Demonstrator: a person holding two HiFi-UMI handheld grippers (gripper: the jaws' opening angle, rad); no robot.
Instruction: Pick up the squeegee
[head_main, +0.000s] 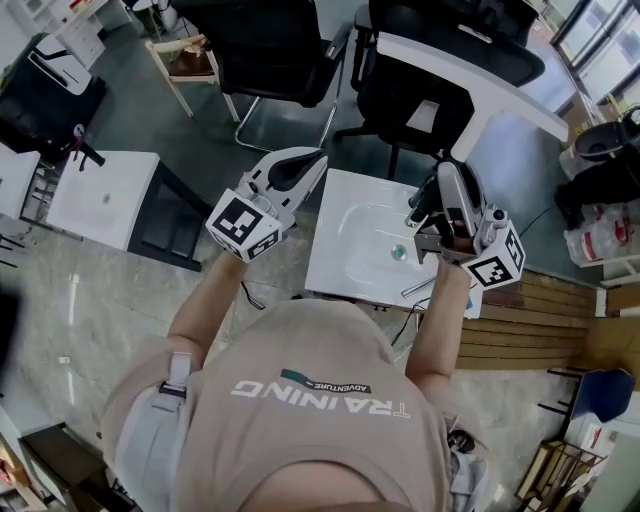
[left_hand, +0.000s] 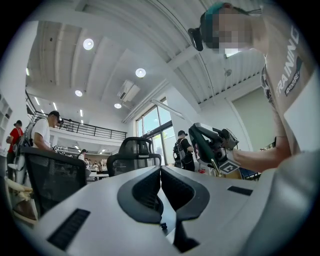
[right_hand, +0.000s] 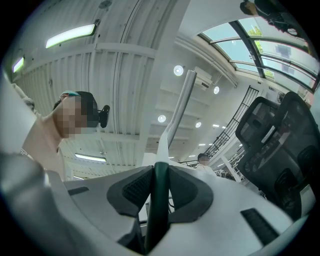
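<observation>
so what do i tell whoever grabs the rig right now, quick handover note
Left gripper: jaws shut together, nothing between them; it is raised beside the left edge of the white sink.
Right gripper: shut on the squeegee, pads pressed on its dark green handle, tilted upward over the right side of the sink.
Done: the squeegee is picked up and appears clear of the sink.
Left: nothing more of the pick-up itself; my guess is the grip only needs holding steady. The left gripper is free if a second hold is wanted.
</observation>
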